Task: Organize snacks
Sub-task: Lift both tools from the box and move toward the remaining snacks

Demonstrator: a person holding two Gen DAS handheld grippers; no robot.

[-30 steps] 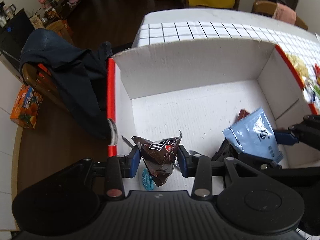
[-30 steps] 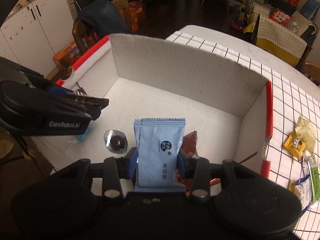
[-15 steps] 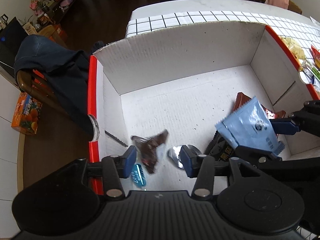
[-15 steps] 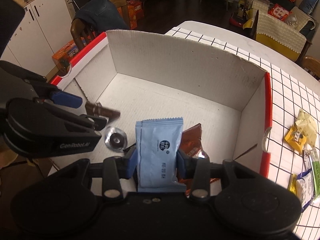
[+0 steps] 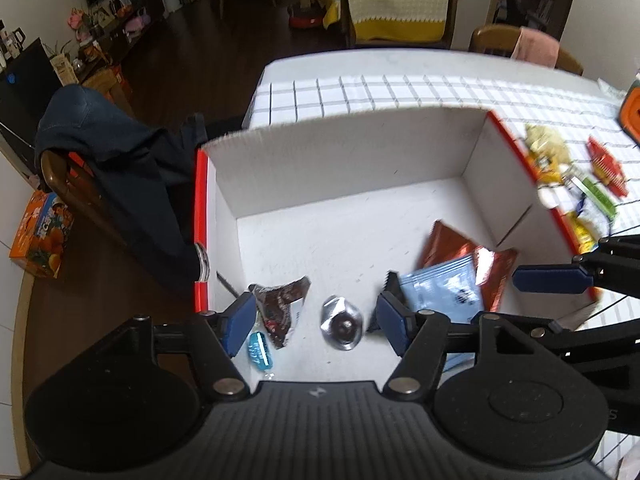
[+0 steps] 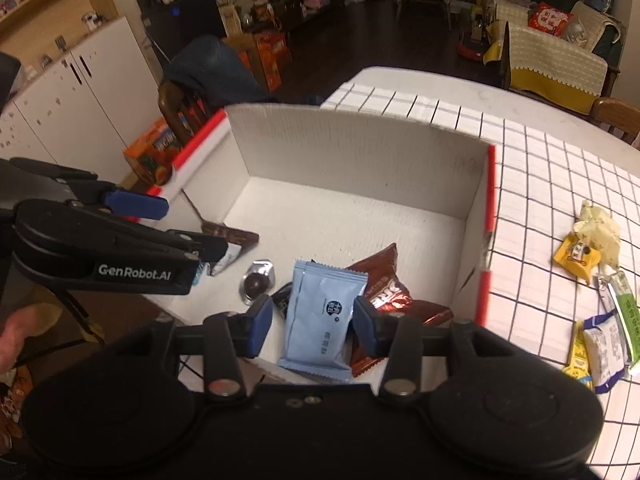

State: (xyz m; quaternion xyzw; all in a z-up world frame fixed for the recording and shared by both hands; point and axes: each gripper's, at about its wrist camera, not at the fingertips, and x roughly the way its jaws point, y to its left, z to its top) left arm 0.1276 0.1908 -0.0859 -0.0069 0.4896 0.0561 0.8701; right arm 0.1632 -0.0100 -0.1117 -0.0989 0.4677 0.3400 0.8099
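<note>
Left gripper (image 5: 316, 322) has just been opening; its jaws stand apart over the box (image 5: 360, 160), gripping nothing. The brown packet (image 5: 282, 308) lies on the box floor just inside its left pad, a foil candy (image 5: 342, 322) between the pads. Right gripper (image 6: 312, 320) has just been opening too; the blue packet (image 6: 324, 320) lies loose between its jaws, on red packets (image 6: 384, 284).

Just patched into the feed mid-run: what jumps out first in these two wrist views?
The big white cardboard box with red edges fills both views. On its floor, at the near end, lie a light blue packet, brown wrappers and a foil-wrapped chocolate. Both grippers hover over them, fingers just opened and gripping nothing. More snacks wait on the checked tablecloth beside the box, on its right in both views.
</note>
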